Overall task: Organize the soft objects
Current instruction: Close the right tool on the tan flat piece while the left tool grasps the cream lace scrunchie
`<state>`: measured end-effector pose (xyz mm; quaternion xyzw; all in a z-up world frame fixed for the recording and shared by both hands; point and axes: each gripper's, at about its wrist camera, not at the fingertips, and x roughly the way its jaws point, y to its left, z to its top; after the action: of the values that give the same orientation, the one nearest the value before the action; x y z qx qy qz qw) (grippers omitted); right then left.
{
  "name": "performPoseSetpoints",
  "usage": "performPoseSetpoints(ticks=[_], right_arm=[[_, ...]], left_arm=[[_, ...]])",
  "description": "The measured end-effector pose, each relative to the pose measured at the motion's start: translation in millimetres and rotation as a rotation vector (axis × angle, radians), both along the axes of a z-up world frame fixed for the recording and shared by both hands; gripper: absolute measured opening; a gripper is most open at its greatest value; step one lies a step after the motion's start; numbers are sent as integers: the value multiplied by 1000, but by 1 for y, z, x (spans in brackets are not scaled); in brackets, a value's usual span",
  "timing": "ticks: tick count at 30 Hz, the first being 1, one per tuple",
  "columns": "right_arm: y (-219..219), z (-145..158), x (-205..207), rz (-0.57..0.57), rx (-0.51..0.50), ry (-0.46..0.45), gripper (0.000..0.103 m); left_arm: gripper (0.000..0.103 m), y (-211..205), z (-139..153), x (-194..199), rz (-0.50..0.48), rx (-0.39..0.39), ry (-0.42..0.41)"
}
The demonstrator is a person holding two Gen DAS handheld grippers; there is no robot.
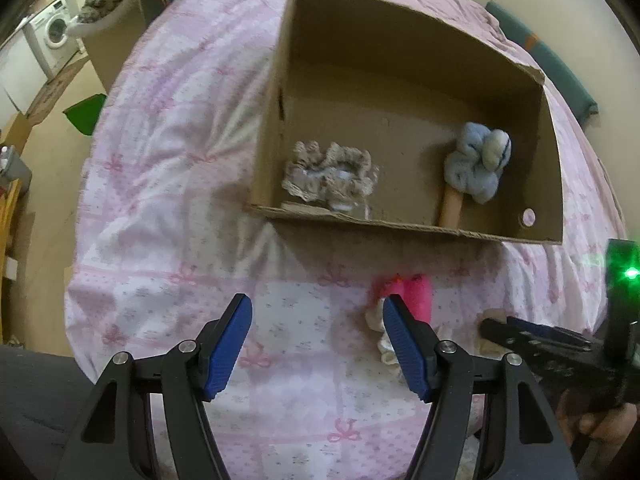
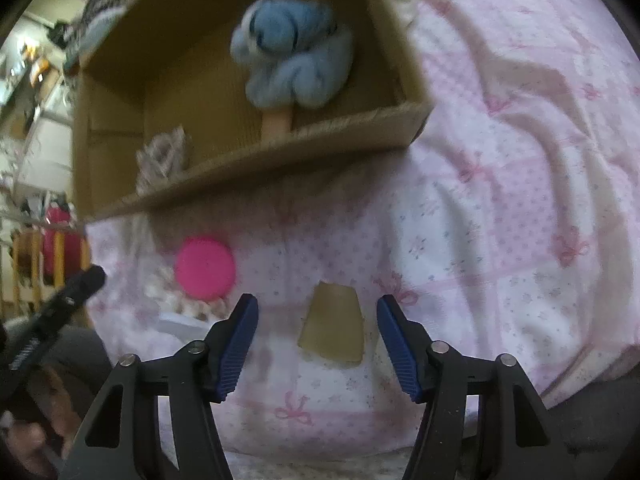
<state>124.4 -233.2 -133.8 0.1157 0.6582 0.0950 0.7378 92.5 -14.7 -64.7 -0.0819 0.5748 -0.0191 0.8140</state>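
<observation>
We are holding both the left claw [image 1: 316,342] and right claw [image 2: 317,346] spread wide and empty over the bed [image 1: 168,184]; 2 soft toys, blue [image 1: 478,166] and grey [image 1: 330,174], are lying inside the cardboard box [image 1: 400,36], the pink one [image 2: 205,269] outside.

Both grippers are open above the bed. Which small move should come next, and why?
Probably lower the right gripper and close it on the tan piece. That piece lies on the sheet straight between its open fingers, while the box already holds the blue toy and a grey scrunchie. The left gripper is open and empty beside the pink item.
</observation>
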Motion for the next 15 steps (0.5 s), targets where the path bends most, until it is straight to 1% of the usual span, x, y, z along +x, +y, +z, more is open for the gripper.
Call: performPoseSetpoints(ticks=[2,3,5,6,7,8,10,12,14,15], right_arm=[[6,-7,0,30,-31,20,45],[9,-9,-1,42,-52,20,43],[12,-9,-3,58,-83,10,32],[13,-9,-3,61,-91,4,29],[14,-6,-4,59,-97,-9,17],[15,-3,-5,65,-94,-23,10],[19,6,-6,68,-67,-62,9],[20,14,-9,62,-54,-102,9],[16,21,-12,44,-22,-130,9],[15,25,-13,36,-7,-141,9]], left_arm=[[65,-4,-4,2,-14,-19,14],[65,-6,-7,3,-22,-35,26],[65,-10,-16,6,-39,-75,60],[65,-13,-21,8,-47,-95,78],[62,-15,-25,10,-53,-105,89],[57,-18,-28,11,-59,-118,99],[51,-23,-35,14,-73,-147,118],[49,-25,-38,15,-77,-173,130],[49,-26,-43,16,-73,-215,145],[46,-28,-46,17,-74,-230,154]])
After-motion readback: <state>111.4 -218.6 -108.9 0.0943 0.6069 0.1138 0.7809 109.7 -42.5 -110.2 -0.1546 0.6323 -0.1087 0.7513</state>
